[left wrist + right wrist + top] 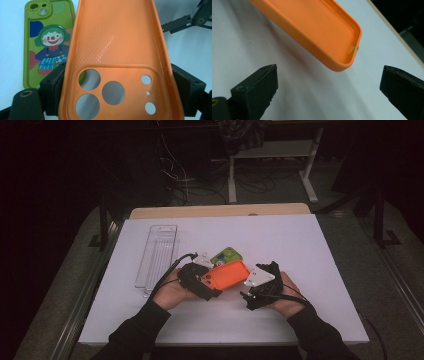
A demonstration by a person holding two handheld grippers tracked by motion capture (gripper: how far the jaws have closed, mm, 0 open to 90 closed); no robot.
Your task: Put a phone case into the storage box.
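We've got the left gripper [117,82] clamped across the camera end of the orange phone case [115,50], lifted just beside the green clown case [46,42], so the wide-open right gripper [328,85] can grab its free end.

Glossy orange case [117,50], dimpled inside, glossy green case [47,37], clear plastic tray [158,254]

The orange phone case [317,30] hangs tilted above the white table [312,95], beyond the wide-apart black jaws.
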